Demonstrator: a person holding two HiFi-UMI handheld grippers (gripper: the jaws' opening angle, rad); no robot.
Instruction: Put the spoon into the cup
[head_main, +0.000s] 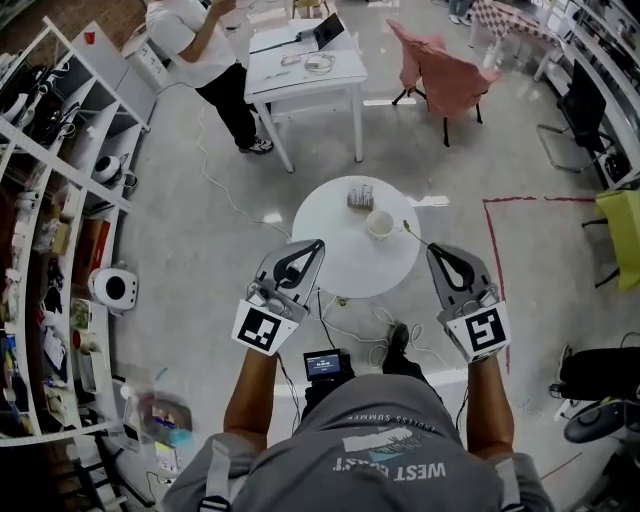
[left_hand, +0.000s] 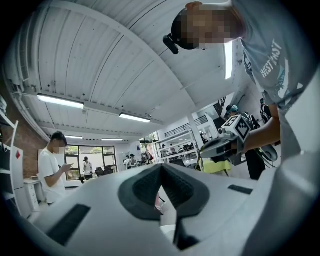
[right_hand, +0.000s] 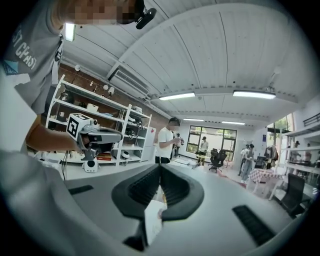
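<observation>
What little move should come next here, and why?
Probably open the right tongs and ease them toward the spoon. They are shut, and the spoon lies on the round white table just right of the cup, nearest them.

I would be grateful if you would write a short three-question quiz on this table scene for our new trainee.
1. True or false: the thin metal spoon is already inside the round cream cup.
2. In the head view, on which side of the cup does the spoon lie on the round white table? A) left B) right C) under it
3. Fill in: the left tongs and the right tongs are both ____, and neither holds anything.

Key: 1 false; 2 B; 3 shut.
</observation>
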